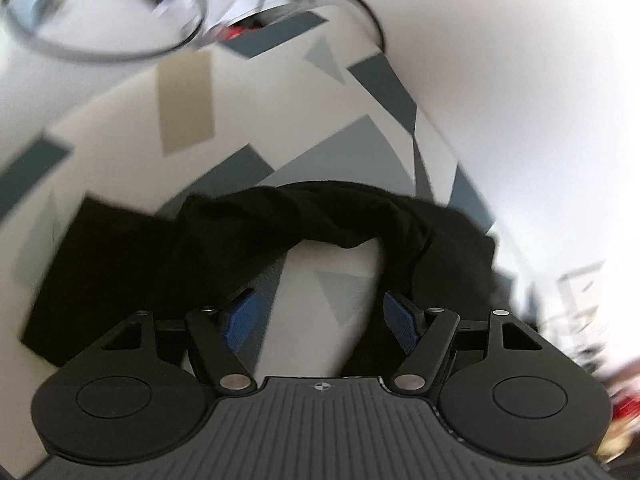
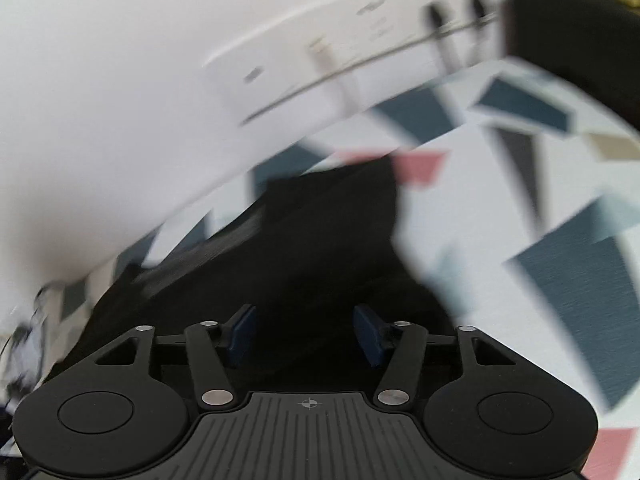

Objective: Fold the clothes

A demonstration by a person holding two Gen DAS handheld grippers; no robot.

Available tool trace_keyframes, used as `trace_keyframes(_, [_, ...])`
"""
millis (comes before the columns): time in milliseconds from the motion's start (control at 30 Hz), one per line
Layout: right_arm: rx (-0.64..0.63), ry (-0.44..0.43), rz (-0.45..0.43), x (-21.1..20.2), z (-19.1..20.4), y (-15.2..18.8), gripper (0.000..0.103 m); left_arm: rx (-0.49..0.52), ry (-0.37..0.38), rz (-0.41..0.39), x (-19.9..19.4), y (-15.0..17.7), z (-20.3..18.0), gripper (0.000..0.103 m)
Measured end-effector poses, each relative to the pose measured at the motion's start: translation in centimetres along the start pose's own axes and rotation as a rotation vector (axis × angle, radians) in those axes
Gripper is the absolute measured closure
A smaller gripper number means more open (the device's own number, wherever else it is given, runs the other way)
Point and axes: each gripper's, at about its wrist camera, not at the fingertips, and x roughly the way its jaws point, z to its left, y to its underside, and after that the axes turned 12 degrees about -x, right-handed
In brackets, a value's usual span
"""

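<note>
Garment [image 1: 304,216]: black, bunched, arched in a rope-like roll across the patterned cloth [image 1: 360,148] on the desk; a flat part lies to the left. In the right wrist view the garment [image 2: 320,248] spreads from the near edge toward the far wall.
Left claw [image 1: 322,320]: jaws wide apart, blue pads [image 1: 240,320] empty; garment lies just beyond and beside both fingers.
Right claw [image 2: 306,334]: jaws apart, nothing between them, poised over the dark fabric.
Wall [image 2: 100,80]: white, blurred.
Cable [image 1: 100,50]: dark loop, far left.
</note>
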Motion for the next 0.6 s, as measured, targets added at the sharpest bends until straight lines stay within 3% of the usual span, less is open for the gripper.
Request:
trace_keyframes(100, [-0.043, -0.034, 0.042, 1.5, 2.0, 0.3, 0.048, -0.09, 0.007, -0.009, 0.0, -1.0, 1.2, 0.033])
trace_keyframes(200, [-0.07, -0.01, 0.066, 2.4, 3.1, 0.6, 0.048, -0.137, -0.048, -0.056, 0.0, -1.7, 1.7, 0.033])
trace_keyframes(333, [-0.097, 0.017, 0.078, 2.4, 3.6, 0.9, 0.048, -0.212, -0.027, -0.07, 0.8, -2.9, 2.1, 0.032])
trace_keyframes(433, [-0.088, 0.036, 0.069, 2.1, 3.3, 1.2, 0.047, -0.201, -0.011, -0.1, 1.8, -3.9, 1.0, 0.032])
trace_keyframes(600, [-0.052, 0.065, 0.05, 1.5, 2.8, 1.7, 0.035, -0.153, -0.01, -0.195, 3.3, -4.8, 0.0, 0.032])
